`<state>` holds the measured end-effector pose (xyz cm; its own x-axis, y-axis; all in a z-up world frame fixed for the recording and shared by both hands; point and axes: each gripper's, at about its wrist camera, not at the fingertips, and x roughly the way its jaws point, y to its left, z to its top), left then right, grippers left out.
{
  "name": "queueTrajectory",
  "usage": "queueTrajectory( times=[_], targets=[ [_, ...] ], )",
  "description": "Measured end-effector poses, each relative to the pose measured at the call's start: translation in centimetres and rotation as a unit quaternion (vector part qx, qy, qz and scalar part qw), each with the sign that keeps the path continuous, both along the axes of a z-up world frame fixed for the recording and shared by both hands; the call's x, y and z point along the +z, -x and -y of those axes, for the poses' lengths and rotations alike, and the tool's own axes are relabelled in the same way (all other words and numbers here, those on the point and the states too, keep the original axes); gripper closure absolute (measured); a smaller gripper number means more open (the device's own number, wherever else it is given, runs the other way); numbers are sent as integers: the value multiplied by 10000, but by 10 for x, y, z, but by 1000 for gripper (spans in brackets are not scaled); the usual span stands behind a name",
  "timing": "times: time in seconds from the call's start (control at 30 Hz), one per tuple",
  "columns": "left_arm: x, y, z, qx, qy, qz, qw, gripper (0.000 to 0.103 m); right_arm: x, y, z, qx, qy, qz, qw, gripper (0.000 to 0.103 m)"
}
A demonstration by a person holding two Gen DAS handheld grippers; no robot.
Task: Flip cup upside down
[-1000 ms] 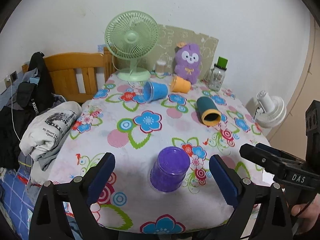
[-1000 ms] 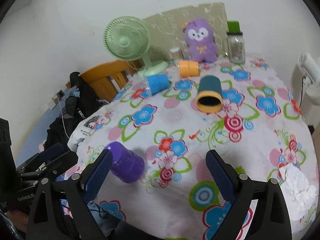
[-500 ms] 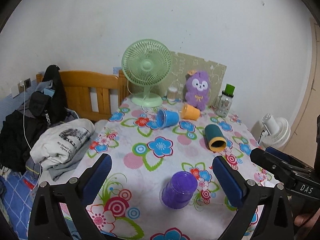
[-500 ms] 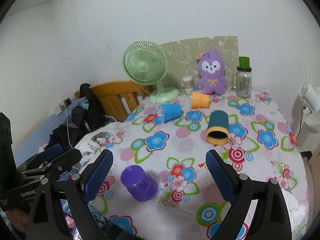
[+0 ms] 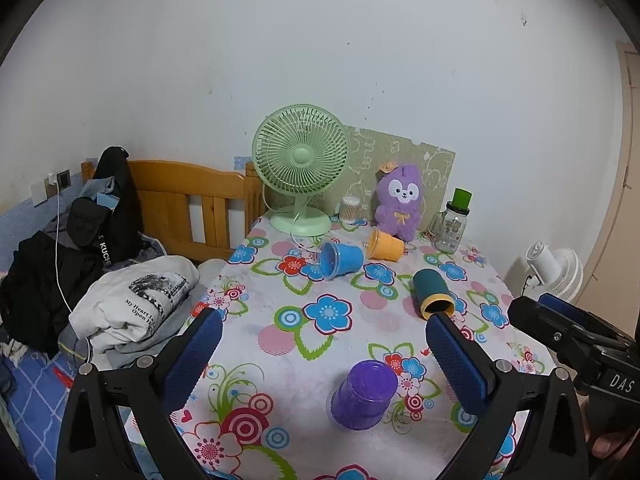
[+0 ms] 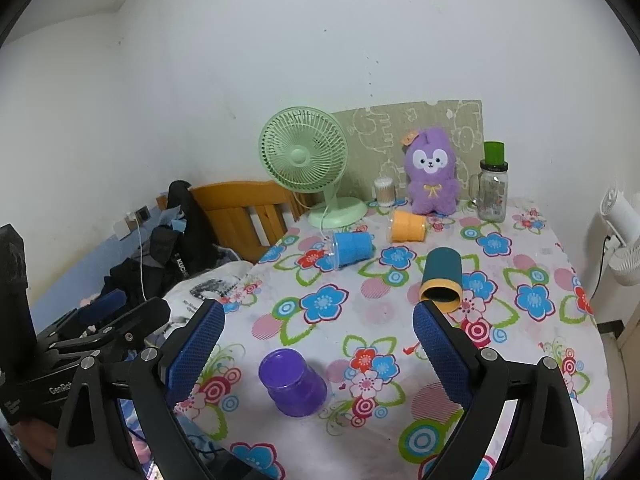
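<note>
Both jaws spread wide and empty — purple cup (image 5: pixel 363 396) stands inverted, untouched, between them.

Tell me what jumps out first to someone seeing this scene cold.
The loud flowered tablecloth grabs the eye, with a purple cup standing upside down near its front edge, between the open fingers of the left hand-held gripper. Further back, three cups lie on their sides: blue cup, orange cup, teal cup. Against the wall stand a green fan and a purple plush toy.
</note>
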<state>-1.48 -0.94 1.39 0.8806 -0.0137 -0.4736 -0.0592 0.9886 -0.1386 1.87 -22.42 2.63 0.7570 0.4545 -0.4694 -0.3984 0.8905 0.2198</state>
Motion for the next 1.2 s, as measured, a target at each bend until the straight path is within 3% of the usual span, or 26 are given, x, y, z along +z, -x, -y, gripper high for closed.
queueTrajectory(
  times=[0.8, 1.0, 1.2],
  targets=[
    [-1, 2, 2, -11, 16, -64, 10000, 0, -7, -2, -10, 98, 76, -138, 9998, 6],
    [-17, -9, 4, -66, 26, -251, 9997, 0, -13, -6, -4, 21, -1, -260, 9997, 6],
    [-52, -31, 15, -204, 58, -738, 9970, 0, -18, -8, 12, -185, -9, -369, 9991, 6]
  ],
)
